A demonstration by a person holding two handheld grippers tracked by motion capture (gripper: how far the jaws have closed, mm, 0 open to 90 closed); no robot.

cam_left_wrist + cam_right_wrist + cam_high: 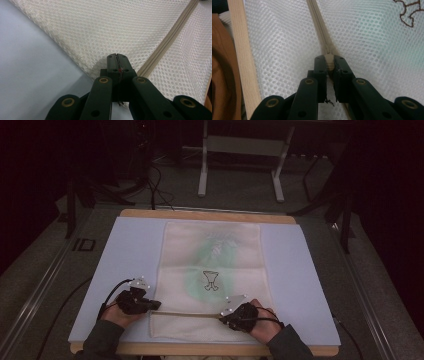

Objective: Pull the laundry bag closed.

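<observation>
While both hands sit at the near edge of the table (207,215), a mesh laundry bag (212,252) lies flat on a pale mat (130,250), approx. centred left-to-right. Bag is cream netting w/ a green item visible through it and a small brown emblem (211,281) near the middle. A beige zipper (187,313) runs left-right across the near part of the bag.

Left gripper (152,305) is at the left end of the zipper, at the bag's left edge. Left gripper view: jaws fully closed, pads together, tips resting over the mesh edge (82,67) just beside the zipper tape (170,42). Whether mesh is actually pinched between the pads can't be confirmed; tips hide the contact point.

Right gripper (226,316) is at the zipper further right, below the emblem. Right gripper view: jaws closed on a beige zipper pull (329,62), which fills the gap between the pads; zipper track (318,20) runs away from the tips. Wooden table edge (243,60) shows beside the bag.

Both grippers are well apart, each at one end of the same zipper stretch. Cables (112,290) trail off the grippers.
</observation>
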